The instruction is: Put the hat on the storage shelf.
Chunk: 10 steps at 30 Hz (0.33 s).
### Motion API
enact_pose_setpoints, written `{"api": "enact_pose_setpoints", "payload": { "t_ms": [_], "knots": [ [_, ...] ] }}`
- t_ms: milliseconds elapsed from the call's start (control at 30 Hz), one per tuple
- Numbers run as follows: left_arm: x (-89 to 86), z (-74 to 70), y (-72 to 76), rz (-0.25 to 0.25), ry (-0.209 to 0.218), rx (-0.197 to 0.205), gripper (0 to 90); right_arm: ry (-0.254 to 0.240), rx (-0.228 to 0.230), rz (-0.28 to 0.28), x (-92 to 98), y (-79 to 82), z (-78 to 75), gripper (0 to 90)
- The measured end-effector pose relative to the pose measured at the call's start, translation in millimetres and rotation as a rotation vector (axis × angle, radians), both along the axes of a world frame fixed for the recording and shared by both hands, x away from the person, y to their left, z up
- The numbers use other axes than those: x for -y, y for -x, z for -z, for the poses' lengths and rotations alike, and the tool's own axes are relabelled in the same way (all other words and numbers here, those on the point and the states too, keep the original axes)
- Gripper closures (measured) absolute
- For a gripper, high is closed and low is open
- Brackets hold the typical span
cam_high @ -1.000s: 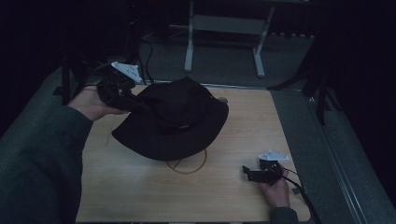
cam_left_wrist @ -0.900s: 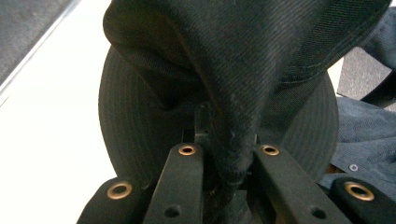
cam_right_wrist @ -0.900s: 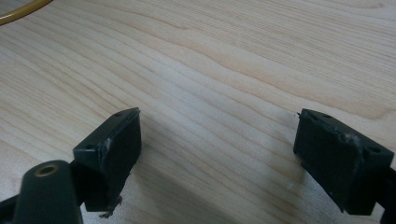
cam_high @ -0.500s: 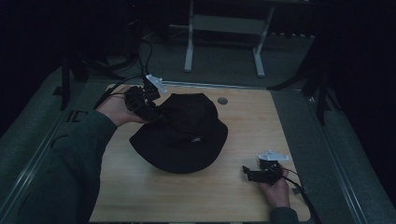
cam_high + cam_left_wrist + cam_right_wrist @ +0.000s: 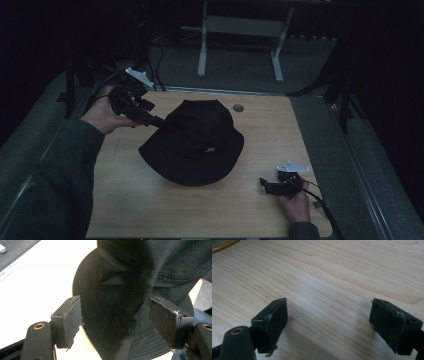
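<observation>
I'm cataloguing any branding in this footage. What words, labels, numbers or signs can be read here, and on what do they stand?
No text can be read in these pictures.
A small pale mark sits on the side of the black hat, in the high view: too small and blurred to read.
The wooden table carries no writing.

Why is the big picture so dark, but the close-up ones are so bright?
The high view is dim, so the black hat nearly melts into shadow. The left gripper view is glaring: the table washes out white, and the hat's brim is slightly blurred. The right gripper view is evenly lit, with sharp wood grain and a soft shadow between the jaws.
</observation>
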State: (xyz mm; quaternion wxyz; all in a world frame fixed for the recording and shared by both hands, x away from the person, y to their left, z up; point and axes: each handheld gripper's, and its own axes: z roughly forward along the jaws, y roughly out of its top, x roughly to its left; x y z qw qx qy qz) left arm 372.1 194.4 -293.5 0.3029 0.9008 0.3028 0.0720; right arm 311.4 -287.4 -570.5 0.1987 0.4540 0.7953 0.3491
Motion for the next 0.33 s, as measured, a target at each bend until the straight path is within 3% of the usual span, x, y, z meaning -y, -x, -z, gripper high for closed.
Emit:
{"api": "enact_pose_setpoints", "payload": {
  "t_ms": [167, 233, 267, 333],
  "knots": [
    [-15.4, -2.1, 3.6, -0.048, 0.03, 0.023, 32.2, 0.001, 0.0, -0.001, 0.1, 0.1, 0.0, 14.9],
    [-24.7, -2.6, 5.6, -0.094, 0.071, 0.05, 33.8, 0.001, 0.001, -0.001, 0.1, 0.1, 0.0, 14.9],
    [-24.7, -2.6, 5.6, -0.094, 0.071, 0.05, 35.6, 0.0, 0.0, -0.001, 0.0, 0.1, 0.0, 14.9],
    [-34.6, -0.8, 6.7, -0.167, 0.083, 0.087, 36.3, 0.0, 0.0, -0.001, 0.0, 0.1, 0.0, 14.9]
  ]
}}
